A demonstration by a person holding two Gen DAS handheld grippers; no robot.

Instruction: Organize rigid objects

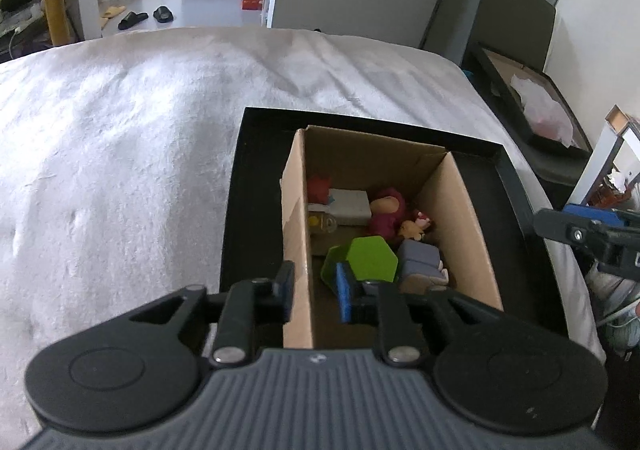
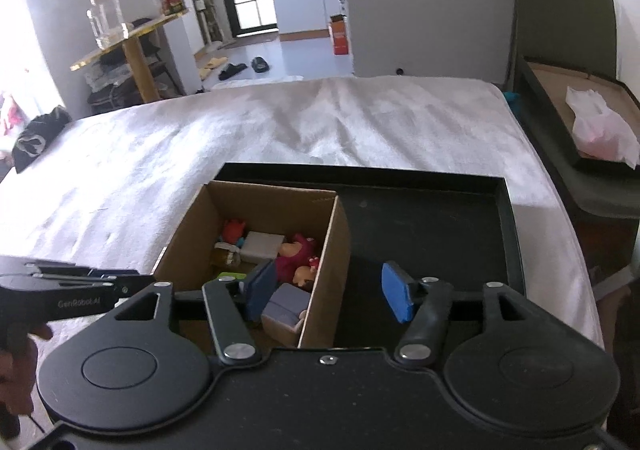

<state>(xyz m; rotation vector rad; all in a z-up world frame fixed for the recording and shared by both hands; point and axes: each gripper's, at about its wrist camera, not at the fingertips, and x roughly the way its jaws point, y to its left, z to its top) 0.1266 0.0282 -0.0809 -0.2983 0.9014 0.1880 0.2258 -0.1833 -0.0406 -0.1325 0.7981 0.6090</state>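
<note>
Covering most of both views, the bed [image 1: 140, 110] carries a white quilted spread with nothing lying on its broad left and far areas: ample open room there. A black tray [image 2: 508, 234] sits at the bed's near right corner; its right rim lies close to the mattress edge, so movement rightward is limited. Inside the tray, against its left side, stands an open cardboard box [image 1: 294, 250] with tall walls. The tray floor to the box's right is bare.

Box contents: a green hexagonal block [image 1: 370, 258], grey block [image 1: 420, 256], white box [image 1: 350, 204], a maroon doll [image 1: 386, 210], a small jar [image 1: 322, 222] and a red toy [image 1: 320, 186].

Left tool [image 1: 316, 288] straddles the box's left wall, part open, holding nothing; one pad is just beside the green block. Right tool [image 2: 328, 294] is spread wide and empty, straddling the right wall.

Judgement: the step appears to be steadying or shifting the box. Grip each wall squarely, low, with even pressure; thin cardboard may buckle. Keep clear of the tray rim.
</note>
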